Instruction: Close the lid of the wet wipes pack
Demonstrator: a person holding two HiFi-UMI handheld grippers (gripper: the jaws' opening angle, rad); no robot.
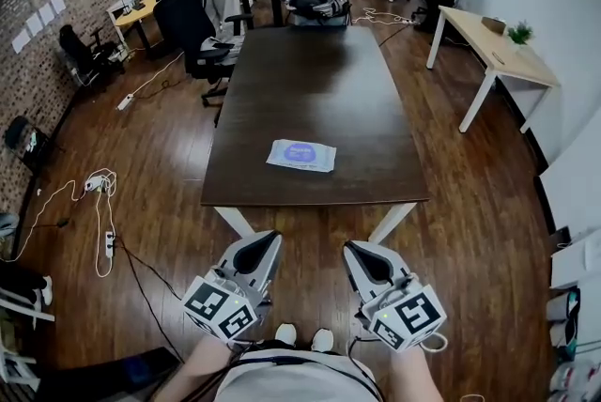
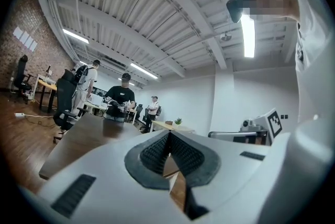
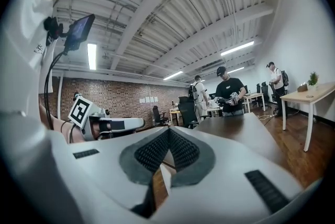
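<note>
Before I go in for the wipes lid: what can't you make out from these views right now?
- Head view: wet wipes pack too small to tell whether it is open or closed.
- Left gripper view: pack unseen; the left gripper blocks the near end of the table.
- Right gripper view: the same, behind the right gripper.

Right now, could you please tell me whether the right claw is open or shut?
Shut. In the right gripper view, the right claw shows its ribbed pads meeting at the tips, with nothing held between them.
</note>
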